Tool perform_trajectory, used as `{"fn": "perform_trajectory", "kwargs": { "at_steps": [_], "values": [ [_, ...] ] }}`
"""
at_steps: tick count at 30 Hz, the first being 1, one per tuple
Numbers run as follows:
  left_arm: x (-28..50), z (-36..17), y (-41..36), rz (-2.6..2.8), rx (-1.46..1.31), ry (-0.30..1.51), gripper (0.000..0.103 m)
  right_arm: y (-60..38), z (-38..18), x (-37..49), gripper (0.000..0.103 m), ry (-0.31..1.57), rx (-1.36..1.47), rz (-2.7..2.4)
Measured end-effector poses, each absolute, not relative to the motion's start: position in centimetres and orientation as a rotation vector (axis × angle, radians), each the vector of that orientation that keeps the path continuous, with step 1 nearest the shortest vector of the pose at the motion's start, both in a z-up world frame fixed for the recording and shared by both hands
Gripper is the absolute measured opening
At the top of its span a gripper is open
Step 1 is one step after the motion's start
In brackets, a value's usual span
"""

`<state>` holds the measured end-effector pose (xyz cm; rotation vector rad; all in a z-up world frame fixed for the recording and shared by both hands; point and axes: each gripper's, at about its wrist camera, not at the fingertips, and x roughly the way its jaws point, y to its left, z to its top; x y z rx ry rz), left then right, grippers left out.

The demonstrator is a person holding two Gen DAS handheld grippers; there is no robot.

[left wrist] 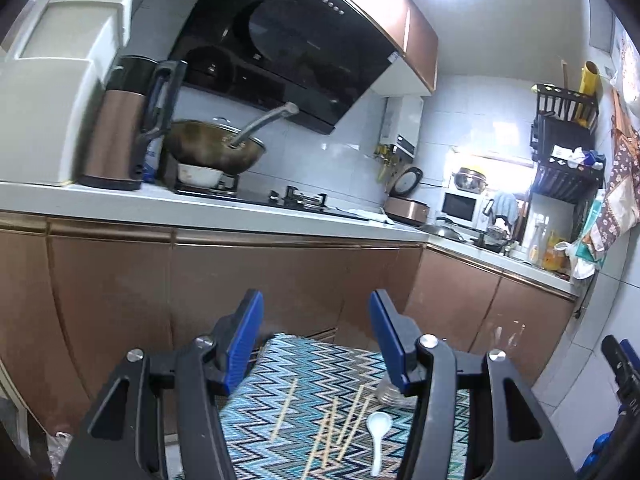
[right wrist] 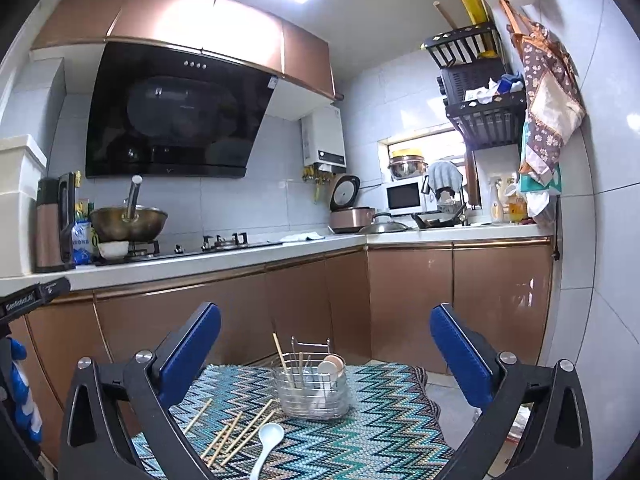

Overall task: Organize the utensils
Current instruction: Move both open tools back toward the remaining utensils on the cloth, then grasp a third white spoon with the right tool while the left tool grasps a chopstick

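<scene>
Chopsticks [left wrist: 336,420] lie scattered loose on the zigzag-patterned mat [left wrist: 304,364] in my left wrist view, criss-crossing one another, with a white ceramic spoon [left wrist: 378,438] just beside them on the right. My left gripper [left wrist: 316,316] hangs above them with its blue pads spread wide and nothing between them. Part of a clear or wire container shows behind the right finger, but I cannot make out its contents from here. Beyond the mat stand the brown cabinet doors [left wrist: 240,280] and the counter with the wok [left wrist: 214,146] and the kettle [left wrist: 120,124]. In my right wrist view the same chopsticks [right wrist: 232,432] sprawl on the near left part of the mat [right wrist: 380,420], the spoon [right wrist: 268,440] touching or overlapping their ends. Further back stands the wire utensil caddy [right wrist: 314,390], which already holds a few upright sticks and a couple of spoons. My right gripper [right wrist: 326,344] is likewise spread apart and empty, framing the caddy between its fingers. What worries me is the tangle: I judge that closing on one stick where it crosses another could lift two at once or flick a neighbour off the mat. Thin round sticks may also roll or twist in the pads, and the caddy looks light enough to tip if a stick goes in at a slant against its rim.
</scene>
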<state>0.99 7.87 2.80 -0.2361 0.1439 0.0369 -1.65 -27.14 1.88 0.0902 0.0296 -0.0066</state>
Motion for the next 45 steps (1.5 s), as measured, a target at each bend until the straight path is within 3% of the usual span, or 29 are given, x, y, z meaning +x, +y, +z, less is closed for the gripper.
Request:
{"fn": "perform_trajectory", "kwargs": {
  "at_steps": [10,24,31,37,45],
  "values": [
    [1.8,1.0,9.8,-0.012,-0.27,0.233,0.053,-27.7,1.6,-1.9,0.103,-0.013,0.098,0.013],
    [14.5,-11.6,7.1,-0.205,-0.317,0.751,0.052,-28.7,-7.8,8.8,0.102,0.452,0.232,0.204],
    [22.0,-17.6,6.1,-0.222,-0.341,0.943,0.047,-28.3,-13.6,15.4,0.077,0.669,0.291,0.301],
    [28.7,-19.9,3.8,-0.251,-0.304,1.038,0.043,-26.8,-18.4,21.6,0.065,0.815,0.314,0.401],
    [35.2,-22.6,1.2,-0.279,-0.255,1.144,0.03,-24.3,-23.2,28.1,0.051,0.936,0.284,0.5]
  ]
}}
